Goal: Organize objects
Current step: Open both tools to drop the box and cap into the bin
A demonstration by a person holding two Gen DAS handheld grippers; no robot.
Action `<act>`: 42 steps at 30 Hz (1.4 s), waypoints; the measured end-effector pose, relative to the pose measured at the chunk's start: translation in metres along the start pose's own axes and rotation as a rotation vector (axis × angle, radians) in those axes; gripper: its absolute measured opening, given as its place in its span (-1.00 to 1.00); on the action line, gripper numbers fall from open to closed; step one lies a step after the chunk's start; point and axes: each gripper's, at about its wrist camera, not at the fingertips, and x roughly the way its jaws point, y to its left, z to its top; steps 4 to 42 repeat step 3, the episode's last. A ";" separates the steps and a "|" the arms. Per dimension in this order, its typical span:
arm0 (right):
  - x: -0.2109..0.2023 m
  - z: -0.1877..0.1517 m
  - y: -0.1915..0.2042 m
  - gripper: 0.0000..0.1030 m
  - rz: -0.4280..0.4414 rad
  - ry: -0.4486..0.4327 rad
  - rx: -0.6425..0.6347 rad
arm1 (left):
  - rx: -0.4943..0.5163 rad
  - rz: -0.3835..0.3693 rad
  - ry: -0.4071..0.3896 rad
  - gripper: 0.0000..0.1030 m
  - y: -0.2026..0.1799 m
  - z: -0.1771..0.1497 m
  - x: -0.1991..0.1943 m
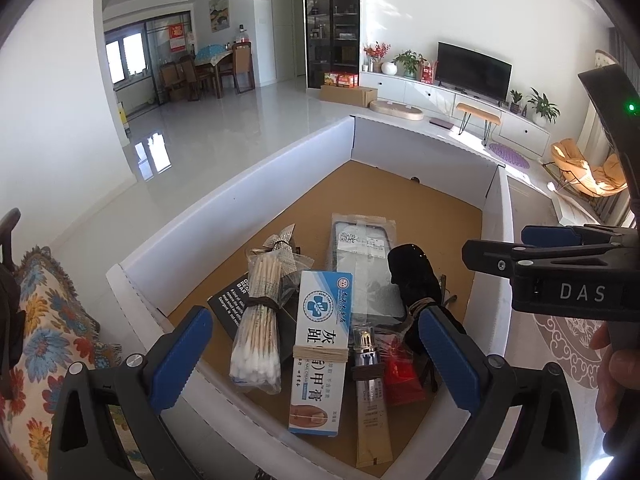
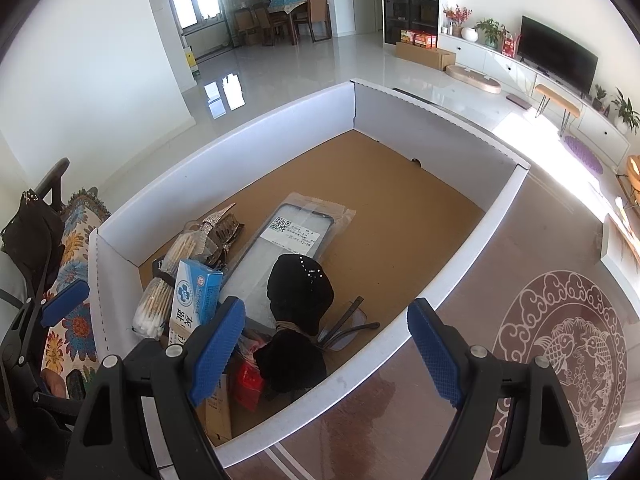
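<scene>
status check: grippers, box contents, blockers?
Left gripper open, right gripper open, both empty. Cotton swabs, cream box piled in white box. Nothing blocking.

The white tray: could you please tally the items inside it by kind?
In the white tray:
Cotton swab bundle: 1
Nail cream box: 1
Gold tube: 1
Red packet: 1
Bagged phone case: 1
Black cloth item: 1
Rhinestone clip: 1
Black card: 1
Total: 8

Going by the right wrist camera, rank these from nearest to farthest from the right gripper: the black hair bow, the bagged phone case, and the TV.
1. Black hair bow, left of the right gripper.
2. Bagged phone case, mid-box, beyond the bow.
3. TV, across the room, upper right.
</scene>
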 end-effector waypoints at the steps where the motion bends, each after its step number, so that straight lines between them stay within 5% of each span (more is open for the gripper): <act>1: 0.000 0.000 0.000 0.63 0.001 -0.002 0.002 | 0.000 0.008 -0.009 1.00 -0.001 0.000 -0.001; 42: -0.002 -0.002 -0.002 0.63 0.000 -0.009 0.007 | 0.009 0.013 -0.011 1.00 -0.005 0.000 -0.004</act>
